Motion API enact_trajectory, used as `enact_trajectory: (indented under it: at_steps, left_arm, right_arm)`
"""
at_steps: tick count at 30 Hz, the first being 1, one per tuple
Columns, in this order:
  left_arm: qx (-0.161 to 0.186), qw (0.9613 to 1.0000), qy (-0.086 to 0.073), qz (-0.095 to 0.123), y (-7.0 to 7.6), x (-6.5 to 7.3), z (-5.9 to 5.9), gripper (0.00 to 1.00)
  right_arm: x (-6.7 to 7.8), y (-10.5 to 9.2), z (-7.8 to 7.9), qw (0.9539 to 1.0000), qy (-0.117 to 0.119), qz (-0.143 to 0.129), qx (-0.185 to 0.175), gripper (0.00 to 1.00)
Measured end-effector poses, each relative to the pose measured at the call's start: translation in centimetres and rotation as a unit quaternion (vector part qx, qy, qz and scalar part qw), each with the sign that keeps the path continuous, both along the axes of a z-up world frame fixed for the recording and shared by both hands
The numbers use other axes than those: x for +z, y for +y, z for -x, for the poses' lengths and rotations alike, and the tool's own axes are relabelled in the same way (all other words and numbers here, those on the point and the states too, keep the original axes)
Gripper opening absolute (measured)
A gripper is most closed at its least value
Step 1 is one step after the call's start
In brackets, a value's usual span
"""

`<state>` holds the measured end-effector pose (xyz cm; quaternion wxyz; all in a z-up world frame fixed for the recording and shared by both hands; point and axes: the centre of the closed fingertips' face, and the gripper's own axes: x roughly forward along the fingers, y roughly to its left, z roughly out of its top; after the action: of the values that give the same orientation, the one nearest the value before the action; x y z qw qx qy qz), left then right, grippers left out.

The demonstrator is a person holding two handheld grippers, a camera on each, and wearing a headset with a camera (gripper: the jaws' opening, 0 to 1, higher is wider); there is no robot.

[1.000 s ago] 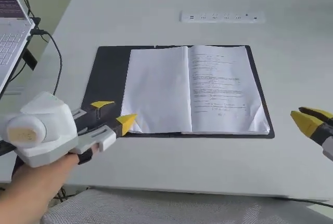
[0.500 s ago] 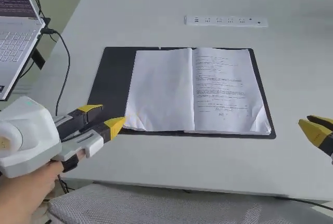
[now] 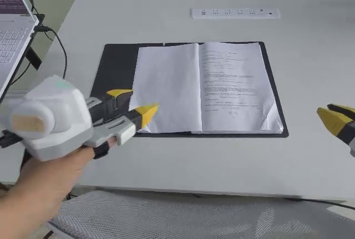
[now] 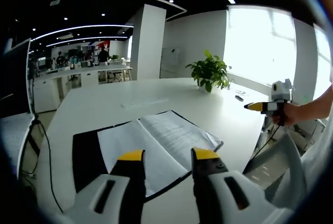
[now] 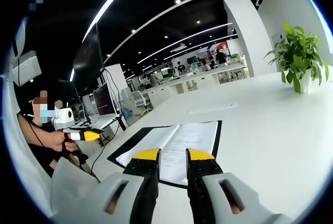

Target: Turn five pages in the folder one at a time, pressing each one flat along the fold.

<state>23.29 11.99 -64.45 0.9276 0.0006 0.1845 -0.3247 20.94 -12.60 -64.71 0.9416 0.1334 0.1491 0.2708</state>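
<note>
Table [image 3: 166,161]: white, under both tongs and carrying the folder.
Chair [image 3: 166,217]: grey mesh, below the tongs at the table's near edge.
Folder [image 3: 113,72]: black, lying open and flat on the table, ahead of both tongs and between them. Its near left corner is close to the left tongs' tips, and its right edge is well apart from the right tongs.
Laptop [image 3: 11,34]: open, well out to the left of the left tongs, with a black cable running off beside it.
Pages: a blank sheet [image 3: 166,86] on the side toward the left tongs, and a printed sheet [image 3: 233,84] on the side toward the right tongs. They meet at the fold, and the printed sheet's near corner curls up a little.
Plant [image 4: 209,71]: green, far beyond the folder as the left tongs see it.
Power strip [image 3: 236,13]: white, beyond the folder's far edge.
Left tongs [image 3: 134,101]: jaws clearly parted, holding nothing, tips pointing at the folder's near left corner.
Right tongs [image 3: 333,115]: jaws apart by a narrower gap, holding nothing.
</note>
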Motion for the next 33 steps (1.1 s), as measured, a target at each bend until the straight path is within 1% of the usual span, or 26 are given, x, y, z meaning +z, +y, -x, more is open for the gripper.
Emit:
enact_trajectory:
  at_steps: [2, 3, 4, 5, 6, 8, 9, 10, 11, 12, 13, 14, 15, 16, 17, 18, 19, 22, 23, 24, 26, 27, 29, 30, 31, 33]
  left_arm:
    - [-0.011, 0.9999, 0.004, -0.002, -2.8, -0.2, -0.9, 0.34]
    - [-0.02, 0.9998, 0.006, -0.003, -4.0, -0.2, -1.1, 0.35]
    - [-0.037, 0.9993, -0.002, -0.004, -5.8, -0.3, -1.4, 0.35]
    - [-0.039, 0.9992, -0.002, -0.009, -6.3, -0.5, -1.6, 0.36]
    - [-0.042, 0.999, 0.005, -0.014, -7.3, -0.8, -1.7, 0.35]
    - [-0.059, 0.9981, -0.002, -0.017, -10.3, -1.4, -2.2, 0.38]
    - [-0.064, 0.9976, 0.002, -0.027, -11.0, -1.9, -2.3, 0.38]
    - [-0.068, 0.9973, 0.006, -0.027, -12.2, -2.4, -2.5, 0.38]
    - [-0.068, 0.9973, 0.006, -0.027, -12.8, -2.8, -2.7, 0.38]
    - [-0.066, 0.9973, 0.011, -0.029, -13.4, -3.2, -2.8, 0.39]
    - [-0.067, 0.9972, 0.015, -0.03, -14.2, -3.9, -3.0, 0.39]
    - [-0.066, 0.9971, 0.018, -0.034, -14.7, -4.6, -3.3, 0.4]
    - [-0.059, 0.9969, 0.027, -0.045, -15.2, -5.6, -3.6, 0.42]
    - [-0.059, 0.9968, 0.027, -0.047, -15.5, -5.9, -3.6, 0.43]
    - [-0.051, 0.9967, 0.034, -0.053, -16.3, -7.2, -3.9, 0.44]
    - [-0.048, 0.9964, 0.039, -0.057, -16.8, -7.8, -3.9, 0.45]
    - [-0.05, 0.9955, 0.042, -0.068, -17.4, -8.8, -3.8, 0.45]
    - [-0.048, 0.9944, 0.049, -0.081, -18.9, -10.7, -3.6, 0.45]
    - [-0.047, 0.9941, 0.05, -0.084, -19.0, -11.0, -3.6, 0.45]
    - [-0.045, 0.9933, 0.057, -0.09, -19.3, -11.8, -3.5, 0.46]
    - [-0.036, 0.993, 0.071, -0.087, -19.7, -12.7, -3.6, 0.46]
    - [-0.034, 0.9927, 0.074, -0.089, -19.8, -13.1, -3.7, 0.46]
    - [-0.028, 0.9928, 0.079, -0.086, -20.0, -13.6, -4.0, 0.46]
    - [-0.023, 0.9924, 0.088, -0.084, -20.0, -13.9, -4.1, 0.46]
    - [-0.023, 0.9926, 0.087, -0.082, -20.1, -13.9, -4.1, 0.46]
    - [-0.022, 0.9924, 0.084, -0.087, -20.3, -14.1, -4.4, 0.46]
  right_arm:
    - [-0.3, -0.5, -0.4, 1.0, 0.002, 0.007, -0.007, 0.17]
    - [-0.3, -0.7, -0.6, 0.9999, 0.003, 0.006, -0.011, 0.17]
    - [-0.4, -1.0, -0.9, 0.9999, 0.006, 0.006, -0.015, 0.17]
    - [-0.5, -1.2, -1.1, 0.9998, 0.007, 0.007, -0.018, 0.17]
    - [-0.5, -1.4, -1.3, 0.9997, 0.006, 0.006, -0.023, 0.17]
    - [-0.8, -1.7, -1.7, 0.9995, 0.012, 0.011, -0.026, 0.16]
    - [-0.8, -1.8, -2.1, 0.9995, 0.008, 0.014, -0.028, 0.18]
    - [-0.9, -2.0, -2.4, 0.9993, 0.011, 0.019, -0.031, 0.18]
    - [-0.9, -2.0, -2.7, 0.9994, 0.011, 0.017, -0.028, 0.18]
    - [-0.9, -1.9, -2.8, 0.9995, 0.011, 0.016, -0.026, 0.18]
    - [-1.0, -2.2, -3.2, 0.9992, 0.011, 0.026, -0.03, 0.19]
    - [-1.1, -2.2, -3.4, 0.9992, 0.01, 0.026, -0.03, 0.19]
    - [-1.2, -2.2, -3.8, 0.9993, 0.014, 0.022, -0.028, 0.19]
    - [-1.3, -2.3, -3.9, 0.9992, 0.015, 0.022, -0.028, 0.19]
    - [-1.4, -2.4, -4.3, 0.9992, 0.014, 0.024, -0.03, 0.19]
    - [-1.5, -2.5, -4.4, 0.9992, 0.014, 0.022, -0.029, 0.18]
    - [-1.7, -2.6, -4.7, 0.9992, 0.018, 0.022, -0.03, 0.18]
    - [-2.0, -2.9, -5.0, 0.9991, 0.022, 0.02, -0.032, 0.18]
    - [-2.1, -3.0, -5.1, 0.999, 0.022, 0.019, -0.033, 0.18]
    - [-2.2, -3.0, -5.1, 0.999, 0.023, 0.018, -0.033, 0.19]
    - [-2.7, -3.1, -5.2, 0.999, 0.028, 0.02, -0.029, 0.18]
    - [-3.2, -3.2, -5.2, 0.9988, 0.031, 0.023, -0.029, 0.19]
    - [-3.7, -3.3, -5.2, 0.9986, 0.039, 0.018, -0.029, 0.19]
    - [-4.1, -3.3, -5.2, 0.9985, 0.042, 0.021, -0.027, 0.19]
    - [-4.3, -3.3, -5.3, 0.9985, 0.043, 0.019, -0.026, 0.19]
    - [-4.8, -3.4, -5.3, 0.9983, 0.05, 0.018, -0.027, 0.19]
